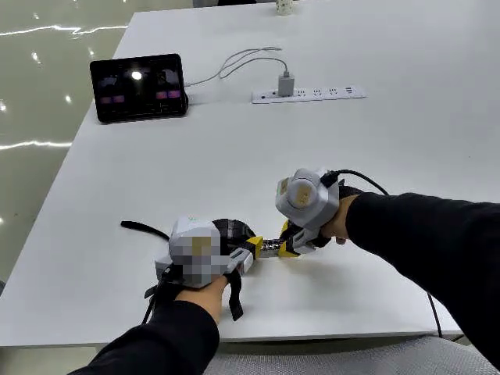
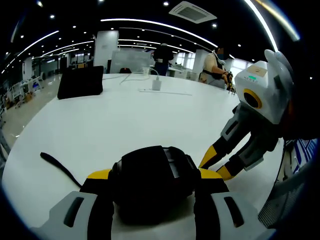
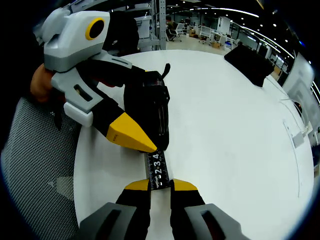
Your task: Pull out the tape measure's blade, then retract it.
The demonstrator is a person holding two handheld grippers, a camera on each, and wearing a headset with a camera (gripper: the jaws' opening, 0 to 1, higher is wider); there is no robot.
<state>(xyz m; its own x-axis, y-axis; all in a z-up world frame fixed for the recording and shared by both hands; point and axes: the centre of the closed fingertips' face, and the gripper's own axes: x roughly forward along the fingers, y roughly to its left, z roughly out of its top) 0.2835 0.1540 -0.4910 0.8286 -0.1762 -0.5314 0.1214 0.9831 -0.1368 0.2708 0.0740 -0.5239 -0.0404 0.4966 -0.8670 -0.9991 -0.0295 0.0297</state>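
Note:
A black tape measure [image 1: 231, 233] lies on the white table [image 1: 234, 156], and my left gripper [image 1: 241, 244] is shut on its case. In the left gripper view the case [image 2: 152, 182] sits between the yellow-tipped fingers [image 2: 98, 175]. A short length of the blade [image 3: 156, 167], with its numbers showing, runs out of the case [image 3: 150, 110] into my right gripper [image 3: 160, 186], which is shut on the blade's end. In the head view the right gripper [image 1: 287, 249] stands just right of the case, with the blade [image 1: 269, 248] bridging the small gap.
The tape measure's black strap [image 1: 144, 229] trails left on the table. A dark tablet [image 1: 139, 86] stands at the far left. A white power strip [image 1: 308, 94] with a charger and cable lies at the back. The near table edge runs just below my hands.

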